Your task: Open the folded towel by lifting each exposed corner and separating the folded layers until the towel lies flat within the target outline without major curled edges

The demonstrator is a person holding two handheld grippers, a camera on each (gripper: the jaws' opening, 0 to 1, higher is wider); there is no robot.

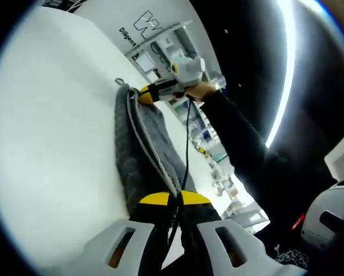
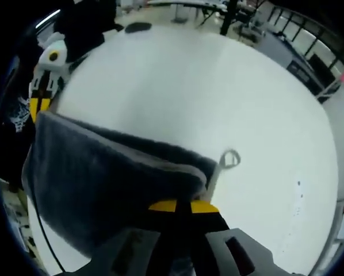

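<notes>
A grey towel (image 1: 142,150) hangs stretched between both grippers over a white table (image 1: 51,138). My left gripper (image 1: 173,199) is shut on its near corner, yellow tips pressed together over the cloth. At the far corner the right gripper (image 1: 143,95), held by a hand in a dark sleeve, pinches the towel next to its small hanging loop (image 1: 121,82). In the right gripper view the towel (image 2: 103,184) spreads left as a folded double layer. My right gripper (image 2: 183,206) is shut on its edge, and the loop (image 2: 229,158) dangles beside it. The left gripper (image 2: 45,77) holds the far end.
The white table (image 2: 218,86) carries a dark flat object (image 2: 138,26) near its far edge. Beyond the table stand chairs and desks (image 2: 229,11). A person's sleeve (image 1: 241,144) reaches across at the right. A white device (image 1: 332,215) sits low at the right.
</notes>
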